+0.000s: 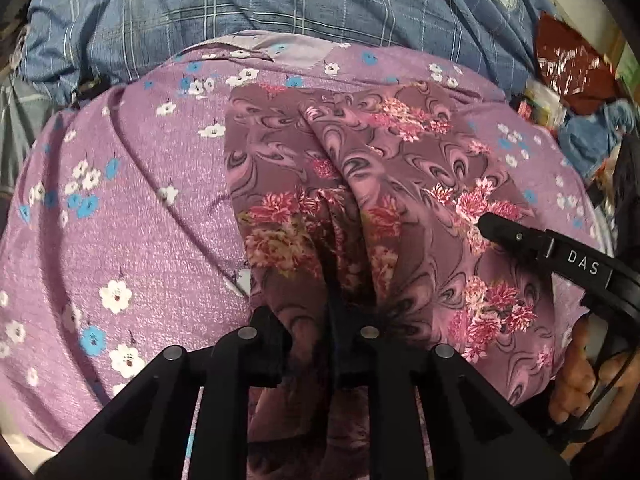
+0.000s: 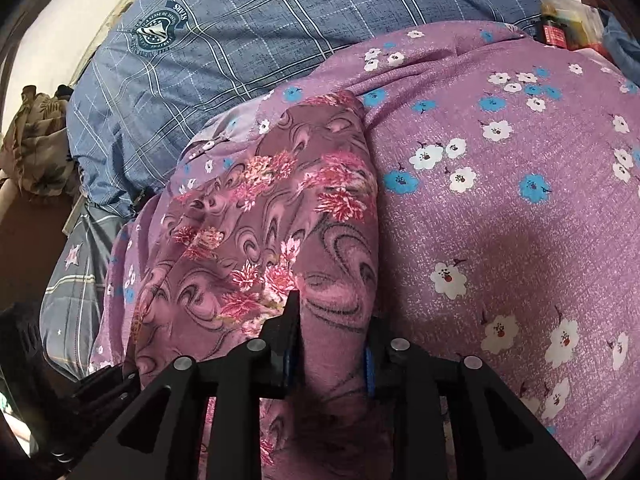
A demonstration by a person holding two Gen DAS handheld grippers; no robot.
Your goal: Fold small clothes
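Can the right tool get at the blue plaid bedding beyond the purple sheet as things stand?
Probably not: the right tool appears clamped on the swirl-patterned floral garment, so it must let go first. Nothing else covers the blue plaid bedding.

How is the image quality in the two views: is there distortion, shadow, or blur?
Left wrist view: strong fisheye bending with dark corners; the dark floral cloth is sharp, deep shadow in its fold near the left gripper. Right wrist view: the same bending; a soft shadow on the lilac flowered sheet; the right gripper looks slightly soft.
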